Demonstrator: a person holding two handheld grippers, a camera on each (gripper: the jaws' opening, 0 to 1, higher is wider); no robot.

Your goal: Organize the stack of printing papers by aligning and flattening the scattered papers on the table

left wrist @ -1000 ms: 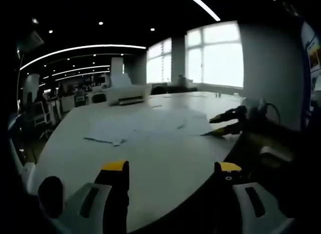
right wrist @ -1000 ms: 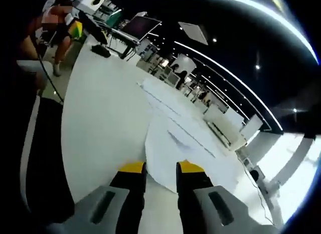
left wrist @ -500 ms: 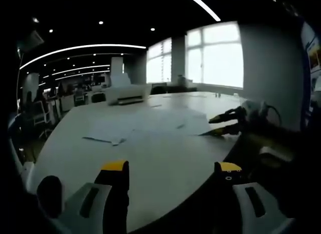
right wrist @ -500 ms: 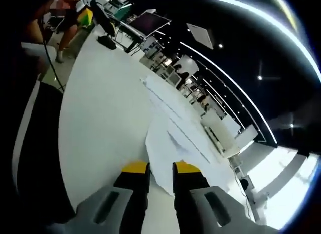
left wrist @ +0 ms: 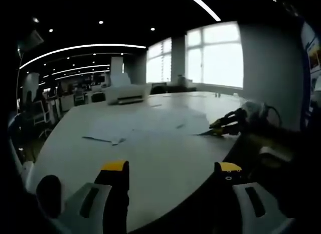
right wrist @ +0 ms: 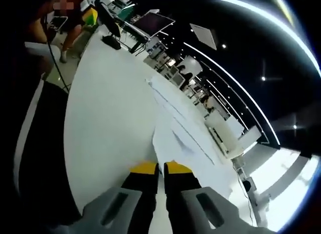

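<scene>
Several papers (left wrist: 150, 126) scattered, printer (left wrist: 125, 95) beyond, right tongs (right wrist: 156, 168) seemingly pinching an edge

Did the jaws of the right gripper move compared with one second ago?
Yes. The right gripper has closed its jaws toward each other on the edge of the paper at the table's near side.

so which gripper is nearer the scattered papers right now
Right. The right gripper is at the near edge of the scattered papers, its jaws almost shut around a sheet's edge. The left gripper hangs back near the table edge, open, short of the papers.
</scene>
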